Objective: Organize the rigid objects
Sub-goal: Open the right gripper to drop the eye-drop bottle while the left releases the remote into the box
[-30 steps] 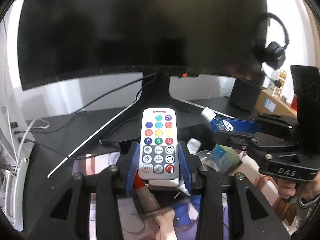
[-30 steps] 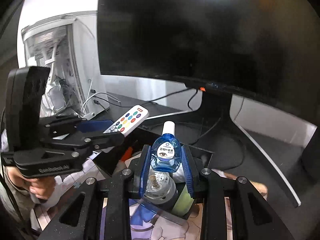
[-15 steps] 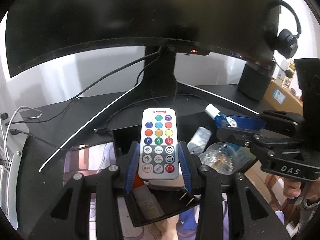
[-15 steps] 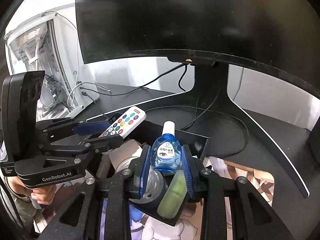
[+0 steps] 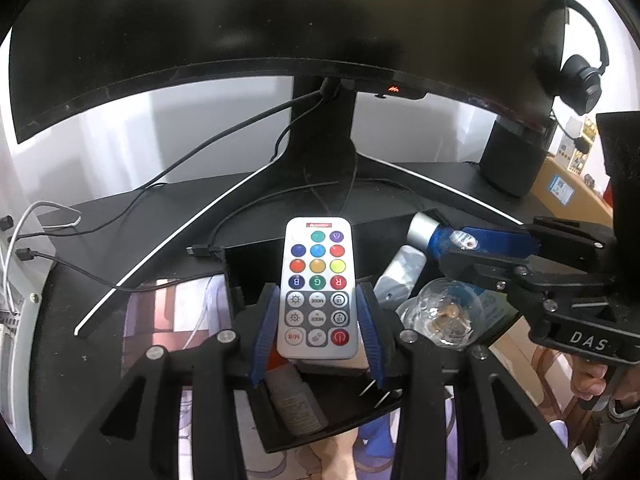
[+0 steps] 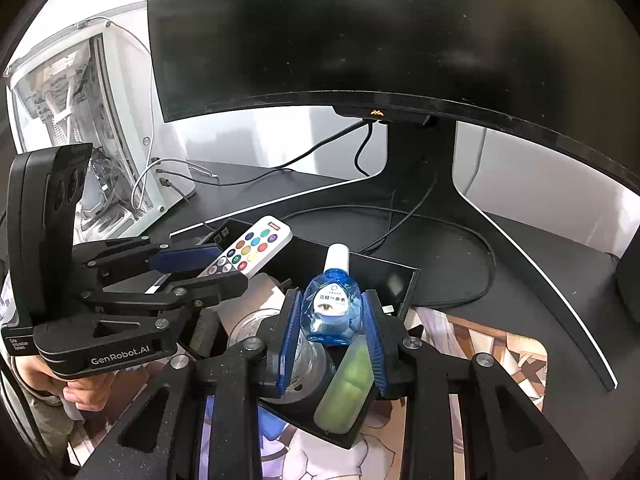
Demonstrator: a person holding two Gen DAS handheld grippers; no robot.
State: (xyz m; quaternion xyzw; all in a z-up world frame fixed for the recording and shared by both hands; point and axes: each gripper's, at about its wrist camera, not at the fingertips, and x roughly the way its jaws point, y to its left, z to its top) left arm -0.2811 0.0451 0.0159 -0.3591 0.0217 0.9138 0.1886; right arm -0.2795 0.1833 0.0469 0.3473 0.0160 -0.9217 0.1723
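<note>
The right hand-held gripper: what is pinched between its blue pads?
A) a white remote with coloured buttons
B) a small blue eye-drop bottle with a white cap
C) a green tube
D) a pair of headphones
B: in the right wrist view the right hand-held gripper is shut on the blue bottle, white cap up; the remote sits in the left hand-held gripper instead.

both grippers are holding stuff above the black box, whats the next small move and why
Probably lower the left gripper a little and set the remote into the black box. Its jaws are shut on the remote right above the box. The right gripper holds the eye drop bottle close beside, so go one at a time.
</note>
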